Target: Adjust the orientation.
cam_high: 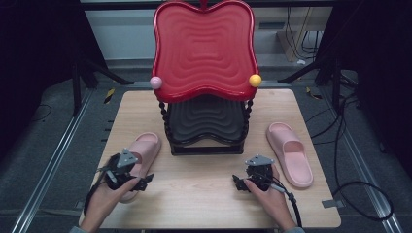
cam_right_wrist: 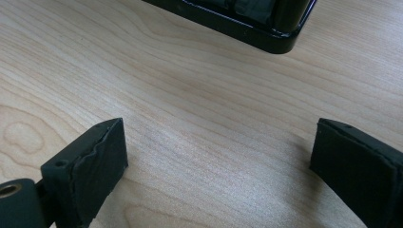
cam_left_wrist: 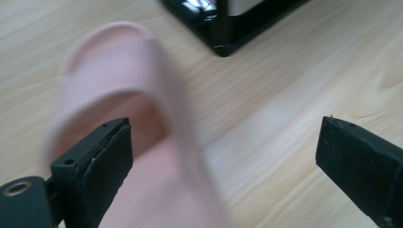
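two-tier rack [cam_high: 204, 73] – red tray above, black below, taken as landmark. left slipper [cam_high: 141, 158] lies left of its base, right slipper [cam_high: 290, 153] to the right. left gripper [cam_left_wrist: 223, 156]: jaws wide apart over left slipper – approach judged; closure on it needed next. right gripper [cam_right_wrist: 218, 166]: likewise spread, nothing held.

Your desk [cam_high: 204, 194] evenly lit from overhead, room around it dark, soft glare on the red tray [cam_high: 204, 48], your left claw view smeared with motion blur across the pink slipper [cam_left_wrist: 138, 118], your right claw view sharp, faint shadows beside its jaws.
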### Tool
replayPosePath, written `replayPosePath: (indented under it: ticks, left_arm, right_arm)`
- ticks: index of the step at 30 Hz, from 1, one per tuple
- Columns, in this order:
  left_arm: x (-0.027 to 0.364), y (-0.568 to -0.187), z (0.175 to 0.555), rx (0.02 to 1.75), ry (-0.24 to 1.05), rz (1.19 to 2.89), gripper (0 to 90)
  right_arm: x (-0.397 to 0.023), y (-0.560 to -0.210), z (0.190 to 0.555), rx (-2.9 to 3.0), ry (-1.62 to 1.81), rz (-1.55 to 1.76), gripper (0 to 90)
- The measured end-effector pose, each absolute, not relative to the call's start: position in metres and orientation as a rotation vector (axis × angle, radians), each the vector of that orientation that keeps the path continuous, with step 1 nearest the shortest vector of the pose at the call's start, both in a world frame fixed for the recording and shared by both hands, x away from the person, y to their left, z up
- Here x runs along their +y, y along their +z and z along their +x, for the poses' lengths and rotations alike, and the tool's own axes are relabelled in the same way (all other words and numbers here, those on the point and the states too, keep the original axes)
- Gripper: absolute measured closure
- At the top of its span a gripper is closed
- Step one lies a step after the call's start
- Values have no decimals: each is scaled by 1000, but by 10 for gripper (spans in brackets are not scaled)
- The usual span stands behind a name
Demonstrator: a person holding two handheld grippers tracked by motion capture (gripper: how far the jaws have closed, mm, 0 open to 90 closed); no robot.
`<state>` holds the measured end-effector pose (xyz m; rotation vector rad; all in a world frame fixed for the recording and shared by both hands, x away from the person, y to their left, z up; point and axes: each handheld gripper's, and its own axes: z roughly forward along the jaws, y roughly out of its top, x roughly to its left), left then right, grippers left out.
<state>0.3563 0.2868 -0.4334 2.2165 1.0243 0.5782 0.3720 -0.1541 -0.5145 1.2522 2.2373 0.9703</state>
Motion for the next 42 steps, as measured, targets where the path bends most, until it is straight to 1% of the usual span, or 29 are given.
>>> replayPosePath:
  ticks: [5,7,9,12,14,22,26,29,32,33,34,36,38,42]
  left_arm:
    - [318,-430,372,1130,594,2162,63]
    - [326,-429,378,1159,620,2148,97]
    - [333,-429,382,1165,620,2159,147]
    - [339,-430,386,1183,620,2176,191]
    - [343,-431,388,1200,623,2167,255]
    - [343,-447,400,1233,585,2197,420]
    - [345,-459,402,1276,583,2201,556]
    - [348,-464,404,1297,578,2174,632]
    - [347,-466,405,1300,566,2155,688]
    - [347,-466,406,1299,569,2155,738]
    - [346,-466,407,1298,569,2149,738]
    - [346,-465,407,1300,567,2140,780]
    - [344,-463,405,1291,585,2150,794]
    - [340,-457,393,1243,582,2159,830]
  right_arm:
    - [-154,-515,372,2237,972,1249,51]
    - [-154,-515,372,2236,973,1248,51]
    - [-154,-515,372,2237,973,1246,51]
    - [-154,-515,372,2236,972,1248,51]
    - [-154,-515,372,2235,974,1255,50]
    - [-154,-515,371,2234,974,1258,51]
    - [-154,-515,372,2236,974,1252,51]
    - [-154,-515,371,2235,974,1257,51]
    - [-154,-515,371,2235,975,1258,51]
    - [-154,-515,371,2236,974,1254,51]
    - [-154,-515,371,2236,974,1254,51]
    - [-154,-515,371,2235,974,1257,51]
    - [-154,-515,371,2236,974,1257,51]
    - [-154,-515,371,2236,975,1256,51]
